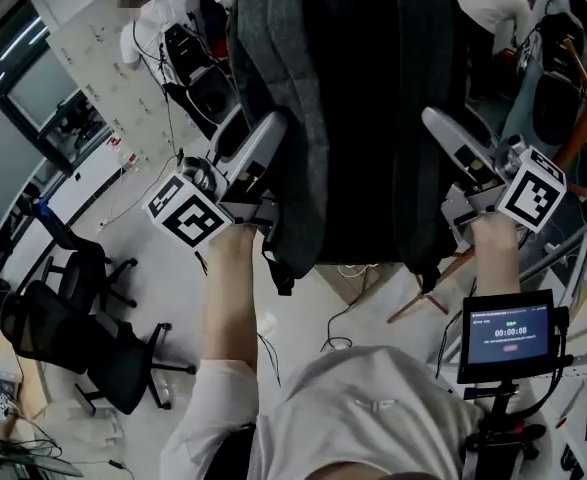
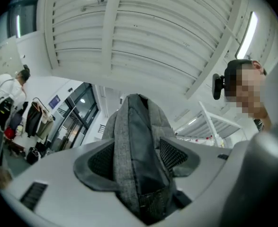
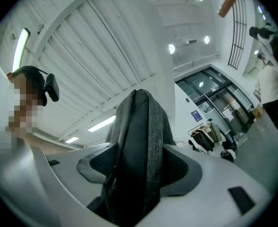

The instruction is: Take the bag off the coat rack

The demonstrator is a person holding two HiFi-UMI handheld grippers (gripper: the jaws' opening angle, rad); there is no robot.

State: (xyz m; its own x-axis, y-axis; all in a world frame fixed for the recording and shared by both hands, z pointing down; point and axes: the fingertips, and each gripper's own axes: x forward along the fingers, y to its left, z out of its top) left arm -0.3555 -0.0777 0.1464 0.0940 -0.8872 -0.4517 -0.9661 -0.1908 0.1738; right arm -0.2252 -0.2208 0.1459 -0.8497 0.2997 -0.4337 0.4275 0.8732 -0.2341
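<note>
The bag point(image 1: 353, 98) fills the head view at 12 o'clock, a grey and black backpack. Its top is cut off by the picture's upper edge, so what it hangs from cannot be made out. Its body covers the inner side of both claws there.

The left claw point(image 1: 271, 133) sits at the bag's 9 o'clock flank and the right claw point(image 1: 441, 128) at its 3 o'clock flank. In the left gripper view, the left claw point(image 2: 141, 169) is partly closed, its pads pressed onto a thick fold of the grey fabric point(image 2: 139, 141). In the right gripper view, the right claw point(image 3: 139, 169) clamps a like fold of the bag point(image 3: 141, 136) the same way.

Below lies a pale floor point(image 1: 173, 298) with cables. Black office chairs point(image 1: 93, 348) stand at 8 o'clock and a person point(image 1: 158, 18) in white bends at 11 o'clock. A small screen point(image 1: 508, 333) glows at 4 o'clock. A wooden pole point(image 1: 433, 288) slants at 5 o'clock below the bag. Both gripper views look up at a slatted white ceiling point(image 2: 153, 32).
</note>
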